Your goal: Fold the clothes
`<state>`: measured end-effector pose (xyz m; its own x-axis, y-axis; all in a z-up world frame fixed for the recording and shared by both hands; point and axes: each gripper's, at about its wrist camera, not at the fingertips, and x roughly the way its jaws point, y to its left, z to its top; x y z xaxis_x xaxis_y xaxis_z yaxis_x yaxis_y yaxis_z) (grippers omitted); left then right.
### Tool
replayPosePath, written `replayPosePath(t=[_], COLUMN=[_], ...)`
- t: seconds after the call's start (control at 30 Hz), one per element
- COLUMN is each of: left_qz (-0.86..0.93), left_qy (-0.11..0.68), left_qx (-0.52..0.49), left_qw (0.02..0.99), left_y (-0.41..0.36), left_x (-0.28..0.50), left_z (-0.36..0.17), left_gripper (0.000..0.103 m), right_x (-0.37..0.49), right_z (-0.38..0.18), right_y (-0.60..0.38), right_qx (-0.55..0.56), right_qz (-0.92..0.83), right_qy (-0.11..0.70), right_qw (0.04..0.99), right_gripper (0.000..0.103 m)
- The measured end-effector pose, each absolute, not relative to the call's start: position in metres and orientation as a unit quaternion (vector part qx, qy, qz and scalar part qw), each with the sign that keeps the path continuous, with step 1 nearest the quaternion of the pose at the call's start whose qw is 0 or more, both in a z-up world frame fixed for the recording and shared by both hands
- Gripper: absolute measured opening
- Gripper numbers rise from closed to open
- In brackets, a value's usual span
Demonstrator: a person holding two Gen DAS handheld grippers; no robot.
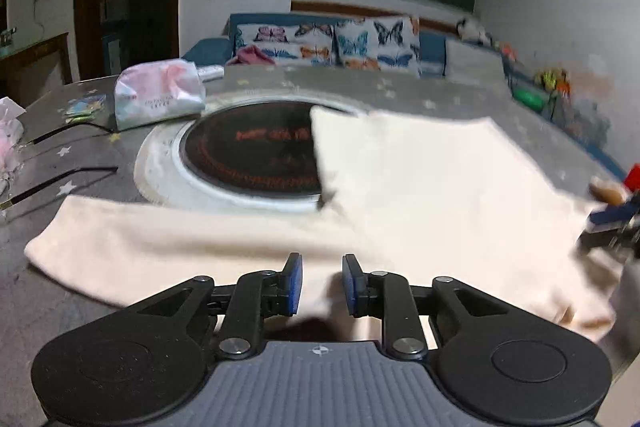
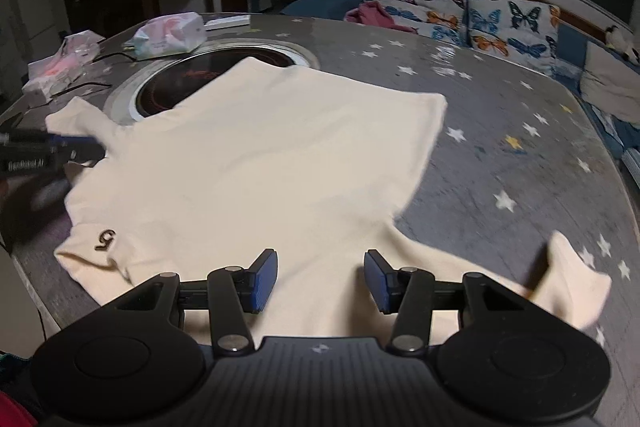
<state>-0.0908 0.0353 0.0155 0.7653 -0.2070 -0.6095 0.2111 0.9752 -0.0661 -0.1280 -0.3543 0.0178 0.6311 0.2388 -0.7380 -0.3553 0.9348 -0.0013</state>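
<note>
My left gripper (image 1: 322,285) and right gripper (image 2: 320,281) both stand parted, grasping nothing, above the cream cotton T-shirt (image 2: 256,163) lying on the grey star-printed round table (image 2: 500,115).

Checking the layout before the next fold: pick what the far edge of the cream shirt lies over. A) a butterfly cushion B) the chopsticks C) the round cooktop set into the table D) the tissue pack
C: the cream shirt overlaps the rim of the round cooktop in the right wrist view.
</note>
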Motion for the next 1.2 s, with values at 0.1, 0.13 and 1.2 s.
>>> replayPosePath(t=[0.1,0.13,1.2], left_qz=[-0.096,-0.086,-0.206], left_qy=[0.311,0.306,0.300], left_qx=[0.046,0.065,0.076], left_qw=[0.944,0.946,0.929], left_y=[0.040,0.041,-0.061], left_x=[-0.099,-0.103,-0.094], left_z=[0.012,0.010,0.032], left_gripper=[0.025,0.026,0.058], right_x=[-0.134,-0.135,-0.143], right_z=[0.016,0.016,0.011], right_y=[-0.369,-0.374,-0.463], right_qx=[-0.064,-0.062,-0.033], right_qz=[0.150,0.142,-0.075], right_qy=[0.398,0.398,0.365], right_qw=[0.903,0.904,0.927], right_gripper=[0.049,0.049,0.050])
